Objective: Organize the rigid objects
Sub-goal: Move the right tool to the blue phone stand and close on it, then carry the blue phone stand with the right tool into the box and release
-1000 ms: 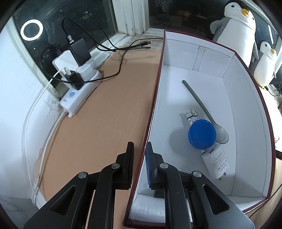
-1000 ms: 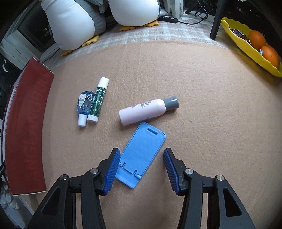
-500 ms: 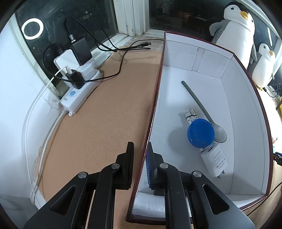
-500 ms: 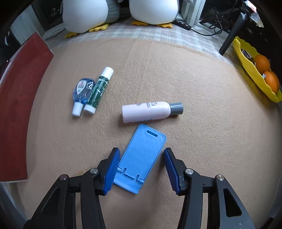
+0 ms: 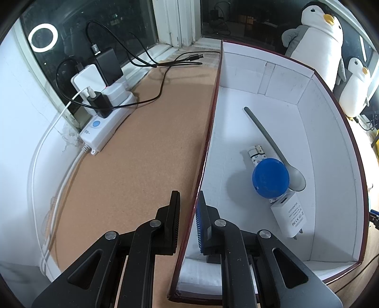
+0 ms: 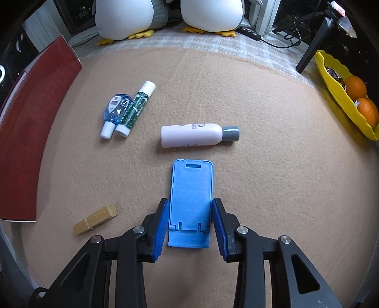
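My right gripper [image 6: 190, 227], jaws just closing around the flat blue phone stand [image 6: 190, 201], risks skidding it across the felt, while my left gripper [image 5: 188, 221] pinches the box wall [image 5: 206, 151].

Small tube [image 5: 256, 152] beyond the left tool [image 5: 188, 208] mostly hidden under the blue lid [image 5: 270, 177]; spoon [image 5: 272, 144] bowl partly covered too. Charger [image 5: 289, 215] print too small to read. Box [image 5: 331, 189] near wall hidden behind the tool's arms. Two penguins [image 6: 165, 16] far ahead of the right tool [image 6: 190, 224] cut off at the top edge. Fruit tray [image 6: 341, 94] cut off at right. Bottle [image 6: 194, 135] label unreadable.
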Demonstrator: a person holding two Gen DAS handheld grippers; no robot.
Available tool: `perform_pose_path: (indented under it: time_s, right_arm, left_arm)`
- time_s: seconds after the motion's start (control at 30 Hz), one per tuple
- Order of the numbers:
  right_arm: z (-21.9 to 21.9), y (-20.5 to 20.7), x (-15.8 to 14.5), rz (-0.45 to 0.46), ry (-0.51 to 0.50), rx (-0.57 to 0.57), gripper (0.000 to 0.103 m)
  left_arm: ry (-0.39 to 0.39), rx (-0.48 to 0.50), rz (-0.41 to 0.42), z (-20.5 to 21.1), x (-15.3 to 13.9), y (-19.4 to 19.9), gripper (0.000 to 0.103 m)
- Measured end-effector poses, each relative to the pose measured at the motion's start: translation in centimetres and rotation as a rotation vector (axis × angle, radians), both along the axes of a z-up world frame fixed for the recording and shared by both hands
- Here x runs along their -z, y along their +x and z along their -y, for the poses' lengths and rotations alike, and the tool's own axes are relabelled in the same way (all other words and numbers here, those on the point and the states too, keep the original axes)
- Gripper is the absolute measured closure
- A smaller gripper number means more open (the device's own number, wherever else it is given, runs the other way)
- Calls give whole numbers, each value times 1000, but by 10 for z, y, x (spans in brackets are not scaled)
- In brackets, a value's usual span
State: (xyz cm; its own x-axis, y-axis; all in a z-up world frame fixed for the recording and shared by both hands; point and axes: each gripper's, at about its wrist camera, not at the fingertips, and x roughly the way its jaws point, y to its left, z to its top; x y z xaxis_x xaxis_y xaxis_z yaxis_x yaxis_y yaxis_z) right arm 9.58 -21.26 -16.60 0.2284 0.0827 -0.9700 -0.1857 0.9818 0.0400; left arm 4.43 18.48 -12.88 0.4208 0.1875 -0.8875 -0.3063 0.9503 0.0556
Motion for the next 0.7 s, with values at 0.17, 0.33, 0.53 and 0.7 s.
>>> perform_pose_path:
  time_s: [0.17,0.33,0.53,0.7]
  right_arm:
    - [-2,-14,-11,24,27,-8,70]
    - [-11,-24,-31,65,44,-28,70]
    - [-30,-25,-61,120,83,-60,70]
    - [-61,-14,-90,183,111,-134,70]
  left_arm:
    - [-1,-2,1,-1,1,0,90]
    - [-3,-5,2,-2,2,-1,89]
    - [-10,-6,-5,-3,7,-3,91]
    - [-12,-7,0,-2,7,-3,92]
